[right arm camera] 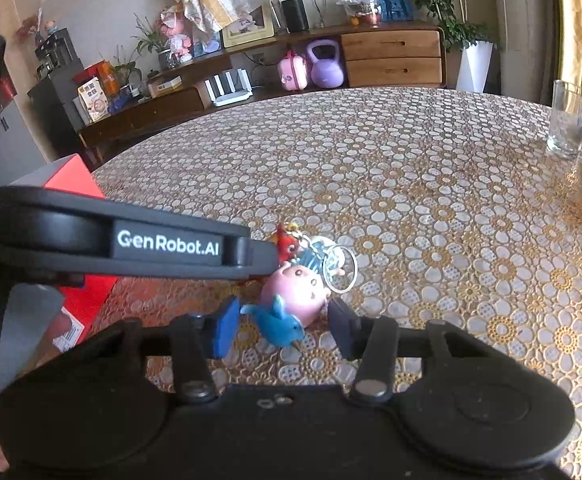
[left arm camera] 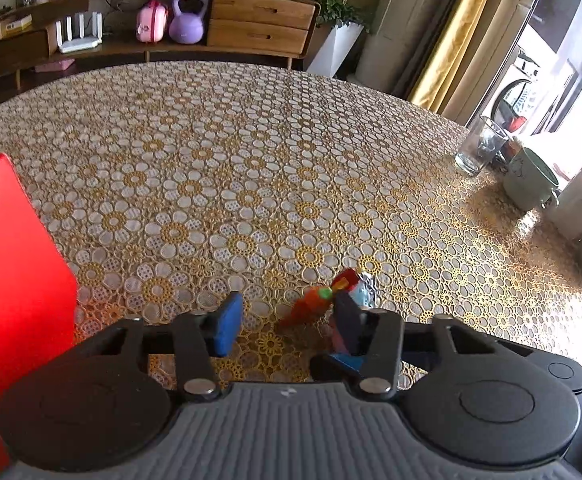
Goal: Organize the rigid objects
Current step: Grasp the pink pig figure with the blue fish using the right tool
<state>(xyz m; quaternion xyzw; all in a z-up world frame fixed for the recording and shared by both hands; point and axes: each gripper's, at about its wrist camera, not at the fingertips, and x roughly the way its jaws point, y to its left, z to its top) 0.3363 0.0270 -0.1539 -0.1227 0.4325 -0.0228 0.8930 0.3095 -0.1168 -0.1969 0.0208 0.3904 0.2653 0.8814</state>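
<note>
Several toys: lying in one small cluster on the table [left arm camera: 251, 152], none sorted yet.
Left wrist view: left gripper [left arm camera: 287, 320] is hovering partly spread just over the cloth; an orange carrot toy [left arm camera: 305, 308] is lying between the fingers, no pad pressing it; red box [left arm camera: 15, 280] is standing just beside.
Right wrist view: right gripper [right arm camera: 283, 326] is straddling the blue dolphin toy [right arm camera: 279, 322], pink pig toy [right arm camera: 297, 288] touching behind it; pads are not visibly pinching.
Remaining: seemingly everything.

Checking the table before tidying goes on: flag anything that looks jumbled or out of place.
The small toy keychains lie in a tangled heap on the tablecloth, pink figure, blue dolphin and red one overlapping, rings loose. The left gripper and right gripper both crowd this one cluster. Nothing looks spilled or broken.
</note>
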